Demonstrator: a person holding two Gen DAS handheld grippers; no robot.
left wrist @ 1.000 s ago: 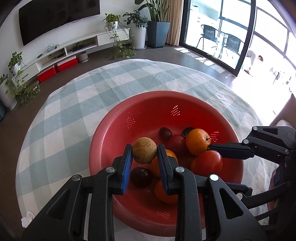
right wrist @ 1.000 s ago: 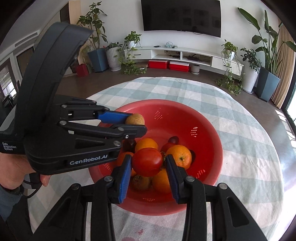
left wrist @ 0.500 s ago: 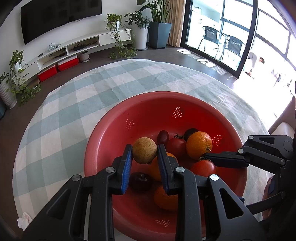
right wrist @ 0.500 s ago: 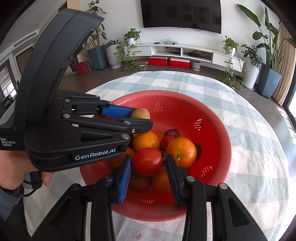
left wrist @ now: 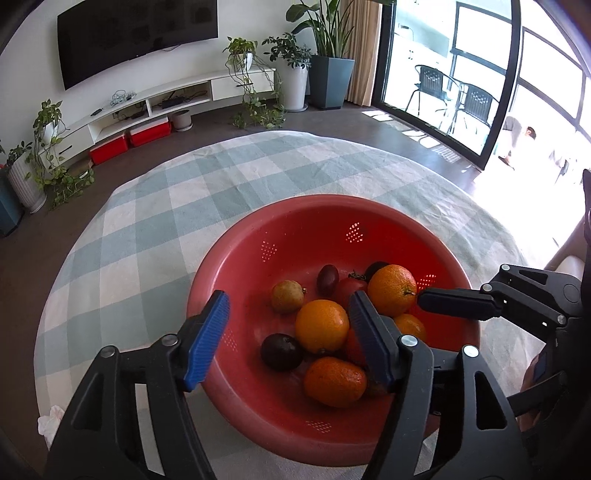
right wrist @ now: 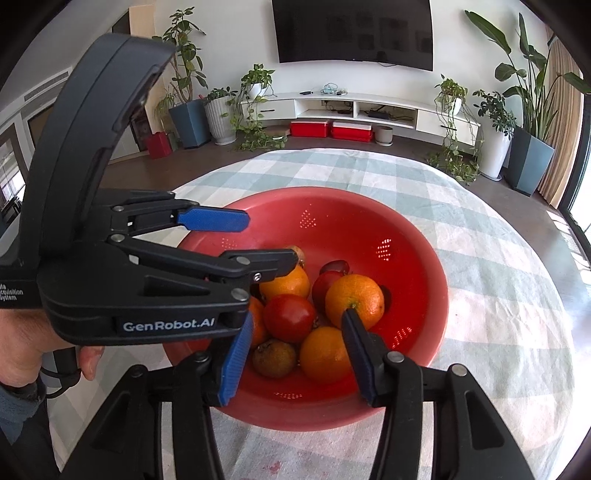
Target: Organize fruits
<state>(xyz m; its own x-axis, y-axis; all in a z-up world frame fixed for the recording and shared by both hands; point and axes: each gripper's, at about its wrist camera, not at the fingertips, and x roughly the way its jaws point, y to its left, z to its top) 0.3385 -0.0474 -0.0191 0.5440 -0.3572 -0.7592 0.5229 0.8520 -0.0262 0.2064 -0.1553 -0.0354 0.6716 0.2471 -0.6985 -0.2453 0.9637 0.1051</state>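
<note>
1. A pile of fruit sits in the bottom of a red perforated colander (left wrist: pixel 236 254) on a round table: a large orange (left wrist: pixel 392 290) at the far right, a second orange (left wrist: pixel 322 325) at the centre, a third, oval orange (left wrist: pixel 334 381) nearest the left wrist camera.
2. A small tan-brown fruit (left wrist: pixel 287 295) lies loose on the colander floor, just left of the central orange and touching no gripper; a dark plum-coloured fruit (left wrist: pixel 282 351) lies in front of it, and a dark red oval fruit (left wrist: pixel 327 277) behind.
3. In the right wrist view a red tomato (right wrist: pixel 289 317) rests among the oranges, with a brown russet fruit (right wrist: pixel 274 359) just below it.
4. The left gripper (left wrist: pixel 288 338) hangs over the near rim with its blue-padded jaws spread wide, gripping nothing; the central orange shows between them.
5. The right gripper (right wrist: pixel 295 350) is likewise spread wide and empty, its jaws framing the tomato and the lower orange without touching them.
6. The person's left hand (right wrist: pixel 26 347) grips the left tool's handle at the frame's edge.
7. A green-and-white checked tablecloth (left wrist: pixel 147 221) covers the table; beyond stand a wall-mounted television (right wrist: pixel 352 33), a low white shelf unit (right wrist: pixel 354 107) and potted plants (right wrist: pixel 532 110).
</note>
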